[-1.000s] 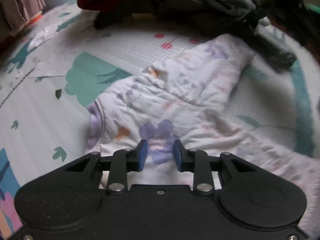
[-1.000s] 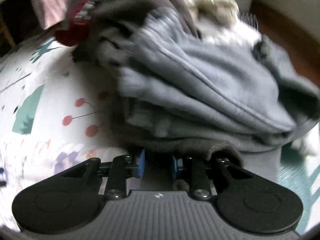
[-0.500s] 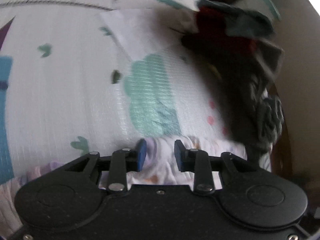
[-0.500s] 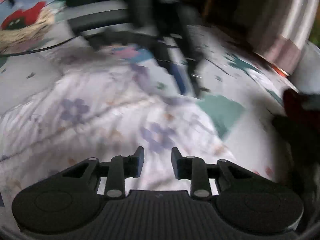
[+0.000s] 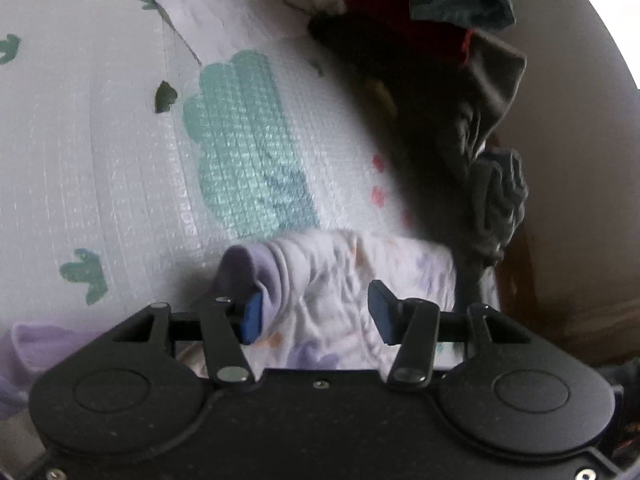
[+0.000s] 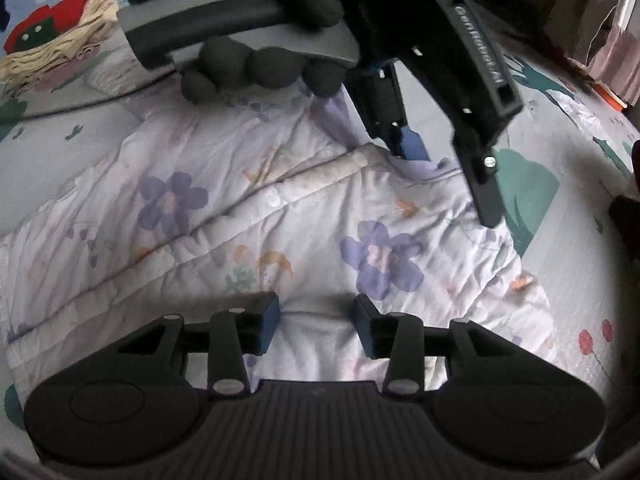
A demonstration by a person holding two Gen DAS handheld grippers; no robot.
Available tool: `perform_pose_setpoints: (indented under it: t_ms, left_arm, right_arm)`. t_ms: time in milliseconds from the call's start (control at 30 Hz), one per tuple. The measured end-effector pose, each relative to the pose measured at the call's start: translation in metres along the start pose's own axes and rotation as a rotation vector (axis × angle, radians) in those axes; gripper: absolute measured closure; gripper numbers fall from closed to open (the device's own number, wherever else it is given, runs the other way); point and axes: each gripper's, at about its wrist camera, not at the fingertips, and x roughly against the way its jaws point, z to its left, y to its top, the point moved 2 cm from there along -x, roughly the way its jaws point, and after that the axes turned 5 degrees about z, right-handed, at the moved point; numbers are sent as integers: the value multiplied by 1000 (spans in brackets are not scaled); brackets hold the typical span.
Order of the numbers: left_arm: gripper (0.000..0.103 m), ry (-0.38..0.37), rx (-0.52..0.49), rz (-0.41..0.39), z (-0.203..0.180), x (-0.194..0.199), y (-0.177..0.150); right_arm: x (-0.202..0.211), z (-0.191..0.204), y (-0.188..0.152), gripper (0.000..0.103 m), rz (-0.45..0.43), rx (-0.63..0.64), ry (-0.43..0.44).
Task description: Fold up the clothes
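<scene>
Floral garment [image 6: 280, 216] lies spread, wrinkled, unfolded on play mat [image 5: 120, 160]; left gripper [image 5: 316, 312] and right gripper [image 6: 316, 320] both opening over it, gripping nothing; unsorted clothes pile [image 5: 440, 100] remains, so folding barely begun.

This is a home, most likely a child's play area or bedroom floor. A foam play mat [image 5: 120, 160] covers the floor, printed with teal trees, small leaves and red cherries; in the right wrist view its far left corner shows a cartoon bird's nest [image 6: 52, 56]. A floral quilted garment [image 6: 240, 220] lies spread on the mat, and a heap of dark clothes [image 5: 440, 100] sits along the mat's edge beside a plain wall [image 5: 580, 160]. Pink curtains [image 6: 616, 64] hang at the far right.
</scene>
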Motion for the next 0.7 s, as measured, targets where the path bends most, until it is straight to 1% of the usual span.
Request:
perform_pose_setpoints:
  t_ms: [100, 133, 167, 200, 233, 267, 300, 367, 400, 433, 500, 533, 567, 600, 633, 667, 700]
  left_arm:
    - [52, -43, 94, -152, 6, 15, -1]
    - [52, -71, 140, -187, 12, 20, -1]
    - [52, -69, 165, -219, 17, 25, -1]
    - [52, -19, 171, -291, 19, 33, -2]
    - [52, -12, 207, -360, 25, 43, -4]
    - [52, -56, 278, -397, 34, 50, -5]
    - [52, -60, 304, -395, 38, 53, -5]
    - [52, 5, 196, -342, 27, 57, 0]
    - [52, -31, 160, -313, 20, 59, 1]
    - [52, -89, 131, -284, 13, 61, 2]
    - [52, -176, 63, -214, -7, 52, 3]
    - [51, -193, 37, -176, -13, 44, 1]
    - [49, -190, 23, -142, -19, 34, 0]
    - [49, -151, 23, -113, -23, 20, -1]
    - [49, -67, 48, -88, -19, 7, -1]
    - [52, 28, 78, -66, -14, -6, -1]
    - [65, 88, 127, -94, -6, -12, -1]
  right_arm:
    - [-1, 0, -2, 59, -8, -15, -1]
    - [-1, -2, -3, 59, -9, -30, 3]
    - [-5, 0, -2, 59, -11, -37, 3]
    - [-7, 1, -2, 59, -15, -36, -4]
    - [-7, 4, -4, 58, -21, -31, -14]
    - [-7, 5, -4, 58, -24, -30, -20]
    - [-7, 6, -5, 58, -26, -31, -25]
    - [-7, 6, -5, 59, -25, -29, -26]
    - [-7, 6, -4, 58, -23, -25, -30]
    - [-6, 7, -4, 57, -21, -21, -37]
    - [-9, 11, -2, 57, -17, -17, -48]
    - [-9, 13, -1, 57, -14, -17, -53]
    - [-10, 14, 0, 57, -11, -19, -55]
    - [-10, 15, 0, 57, -8, -22, -57]
    - [-10, 16, 1, 57, -6, -25, -57]
    - [-10, 16, 1, 57, -5, -28, -57]
    - [-10, 16, 1, 57, -4, -29, -57]
